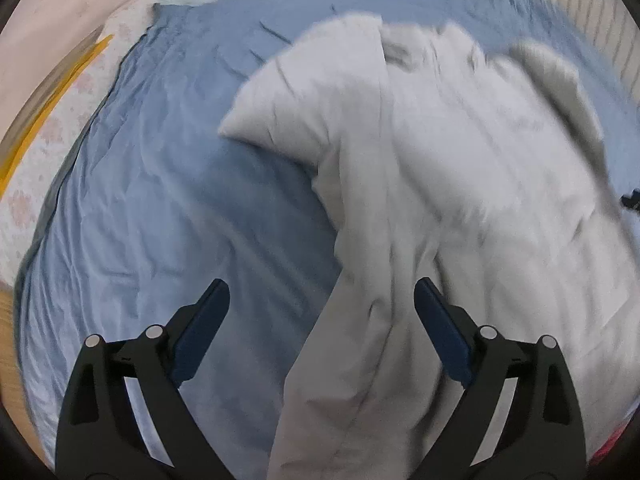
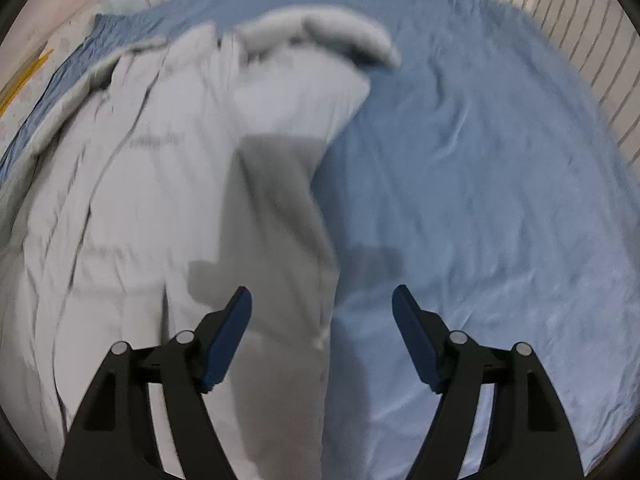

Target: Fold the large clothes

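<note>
- My left claw (image 1: 322, 294) is spread wide above the bed, its 2 blue pads gripping nothing; a fold of the large pale grey padded coat (image 1: 460, 168) runs between them, untouched
- My right claw (image 2: 322, 300) is spread too, holding nothing, over the coat's right edge
- The coat (image 2: 132, 200) lies rumpled on the wrinkled blue bedsheet (image 1: 152, 184), its furry hood (image 2: 320, 30) toward the pale slatted wall (image 2: 580, 40)
</note>
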Motion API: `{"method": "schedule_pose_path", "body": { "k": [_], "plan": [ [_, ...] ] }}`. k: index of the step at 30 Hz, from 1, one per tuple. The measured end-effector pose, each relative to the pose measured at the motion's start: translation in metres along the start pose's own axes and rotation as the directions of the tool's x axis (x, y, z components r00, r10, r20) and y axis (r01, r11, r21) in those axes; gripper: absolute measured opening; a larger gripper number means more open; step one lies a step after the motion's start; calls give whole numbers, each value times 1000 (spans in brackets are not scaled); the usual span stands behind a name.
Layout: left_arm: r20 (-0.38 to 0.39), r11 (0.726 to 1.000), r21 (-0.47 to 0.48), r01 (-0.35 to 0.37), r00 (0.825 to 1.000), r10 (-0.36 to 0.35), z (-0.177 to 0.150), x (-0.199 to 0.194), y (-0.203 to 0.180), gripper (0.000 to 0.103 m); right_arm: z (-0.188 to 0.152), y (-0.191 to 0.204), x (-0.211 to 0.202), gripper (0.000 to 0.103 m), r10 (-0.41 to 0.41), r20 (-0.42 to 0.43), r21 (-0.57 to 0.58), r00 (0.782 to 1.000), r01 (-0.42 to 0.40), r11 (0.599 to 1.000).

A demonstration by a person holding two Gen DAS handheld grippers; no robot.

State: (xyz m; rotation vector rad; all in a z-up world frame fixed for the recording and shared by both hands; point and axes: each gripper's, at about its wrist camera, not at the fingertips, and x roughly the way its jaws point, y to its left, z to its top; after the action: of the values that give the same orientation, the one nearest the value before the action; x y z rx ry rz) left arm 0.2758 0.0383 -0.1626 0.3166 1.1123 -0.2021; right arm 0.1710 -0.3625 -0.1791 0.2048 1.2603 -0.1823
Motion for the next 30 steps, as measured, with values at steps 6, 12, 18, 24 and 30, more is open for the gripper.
{"method": "schedule_pose_path", "body": {
  "k": [6, 12, 18, 24, 30],
  "plan": [
    [-75, 997, -40, 73, 994, -76, -30, 32, 9, 90, -58, -38, 16, 73, 221, -65, 127, 973, -211, 969],
    [-104, 995, 10, 98, 990, -97, -30, 46, -12, 38, -67, 17, 19, 22, 318, -57, 31, 946, -316, 948],
    [-110, 991, 27, 131, 986, -127, -26, 25, -50, 13, -58, 61, -5, 7, 42, 3, -194, 999, -41, 980],
    [-111, 968, 118, 223, 971, -210, -33, -13, -124, 12, -73, 15, -31, 7, -131, 38, -232, 991, 136, 963],
    [-109, 987, 46, 152, 983, -147, -44, 8, -92, 16, -85, -1, -44, 12, -115, -21, -155, 993, 111, 982]
  ]
}}
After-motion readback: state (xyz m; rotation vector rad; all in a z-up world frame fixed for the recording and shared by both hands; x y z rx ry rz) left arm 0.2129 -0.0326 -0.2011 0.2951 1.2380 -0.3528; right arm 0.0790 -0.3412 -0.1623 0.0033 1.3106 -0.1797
